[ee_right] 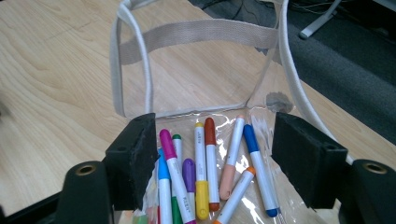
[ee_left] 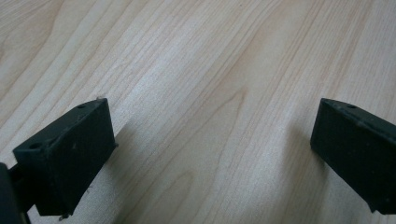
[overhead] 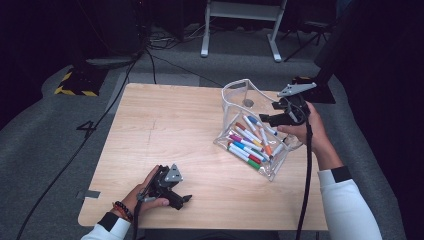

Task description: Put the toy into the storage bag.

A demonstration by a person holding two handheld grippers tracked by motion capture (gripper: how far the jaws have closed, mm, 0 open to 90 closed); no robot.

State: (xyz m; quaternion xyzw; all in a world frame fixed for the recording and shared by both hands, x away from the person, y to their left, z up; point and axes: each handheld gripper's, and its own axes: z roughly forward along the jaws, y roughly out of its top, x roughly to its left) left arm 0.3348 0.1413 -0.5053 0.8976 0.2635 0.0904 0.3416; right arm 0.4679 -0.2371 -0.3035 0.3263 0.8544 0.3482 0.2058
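A clear plastic pouch (overhead: 239,102) with pale fabric trim stands open on the right half of the wooden table (overhead: 165,130). Several coloured markers (overhead: 248,142) lie inside it. My right gripper (overhead: 266,119) hovers just above the pouch's right side, pointing left, and is open with nothing between its pads. In the right gripper view the pouch's trim band (ee_right: 196,36) runs across the top, and the markers (ee_right: 201,172) lie below, between the wide jaws of my right gripper (ee_right: 215,161). My left gripper (overhead: 183,200) rests low near the table's front edge, open. In its own view my left gripper (ee_left: 212,154) has bare wood between its jaws.
Black cables (overhead: 95,130) trail over the grey carpet left of the table. A white stand's legs (overhead: 240,47) rise behind the table, and a yellow-and-black striped base (overhead: 75,87) sits at the back left. The table's left half is bare wood.
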